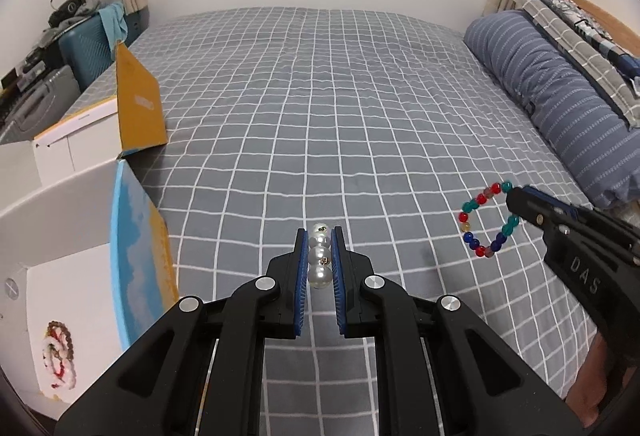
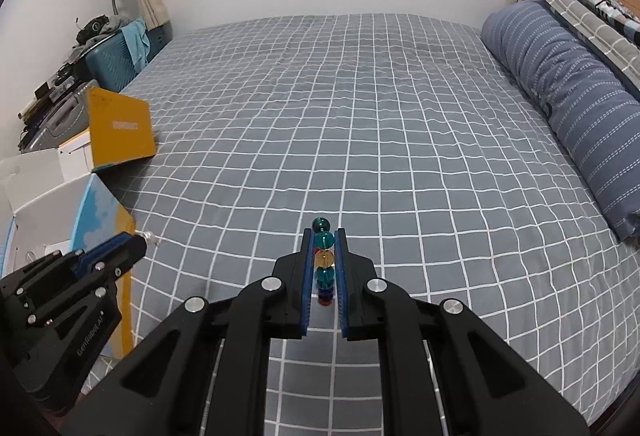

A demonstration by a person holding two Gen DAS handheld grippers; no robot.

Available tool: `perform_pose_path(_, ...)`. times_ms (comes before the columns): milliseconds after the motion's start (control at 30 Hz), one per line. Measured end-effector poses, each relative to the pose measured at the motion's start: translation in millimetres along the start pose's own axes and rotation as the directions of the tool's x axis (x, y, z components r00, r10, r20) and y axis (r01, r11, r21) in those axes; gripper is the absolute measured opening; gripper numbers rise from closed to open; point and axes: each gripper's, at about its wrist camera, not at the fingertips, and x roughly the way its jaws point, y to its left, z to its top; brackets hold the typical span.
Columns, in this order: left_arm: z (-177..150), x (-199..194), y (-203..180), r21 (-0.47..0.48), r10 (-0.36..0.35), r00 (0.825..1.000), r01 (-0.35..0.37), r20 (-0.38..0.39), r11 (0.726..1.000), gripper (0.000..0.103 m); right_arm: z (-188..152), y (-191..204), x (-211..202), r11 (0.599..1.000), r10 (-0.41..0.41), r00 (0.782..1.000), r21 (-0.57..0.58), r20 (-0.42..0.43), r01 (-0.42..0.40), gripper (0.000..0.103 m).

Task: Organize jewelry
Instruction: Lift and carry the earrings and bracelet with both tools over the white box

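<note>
Grey checked bed [image 1: 360, 95] filling both views, blue striped bolster [image 1: 560, 103] along its right edge, white wall and window behind. From the left wrist only: inside of a white box [image 1: 60, 316] at the bed's left side, with a brown bead bracelet [image 1: 60, 336] lying on a white and red one on its floor; blue and yellow flap [image 1: 140, 264] standing between box and bed. Also from there, whole ring of the colourful bead bracelet [image 1: 488, 220] hanging free above the sheet, pinched at its right side by the right gripper [image 1: 516, 203]. From the right wrist, same bracelet seen edge-on as a column of teal, amber, blue and red beads between jaws nearly closed on it. Left gripper [image 1: 320, 256] level above the bed, pointing along it, jaws narrowed onto a pearl bracelet [image 1: 320, 260], four pearls showing in a line, rest hidden behind the jaws. From the right wrist, left gripper low at left beside the box, just one pearl peeping past its tip. Second box with yellow lid [image 2: 120, 127] farther back on the left. Forearm cut off at the lower right edge of the left view.
</note>
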Motion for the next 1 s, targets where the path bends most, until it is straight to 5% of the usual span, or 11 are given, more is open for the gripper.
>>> perform_pose_path(400, -15.7, -55.1, 63.6, -0.072, 0.071, 0.997, -0.068, 0.041, 0.995, 0.011, -3.5, 60.3, -25.7, 0.997, 0.065, 0.997, -0.053, 0.03, -0.063, 0.009)
perform_pose_path(1000, -50.1, -119.5, 193.2, -0.241, 0.212, 0.976, -0.194, 0.049, 0.951, 0.011, -16.2, 215.8, -58.4, 0.954, 0.241, 0.97, -0.194, 0.044, -0.228, 0.009)
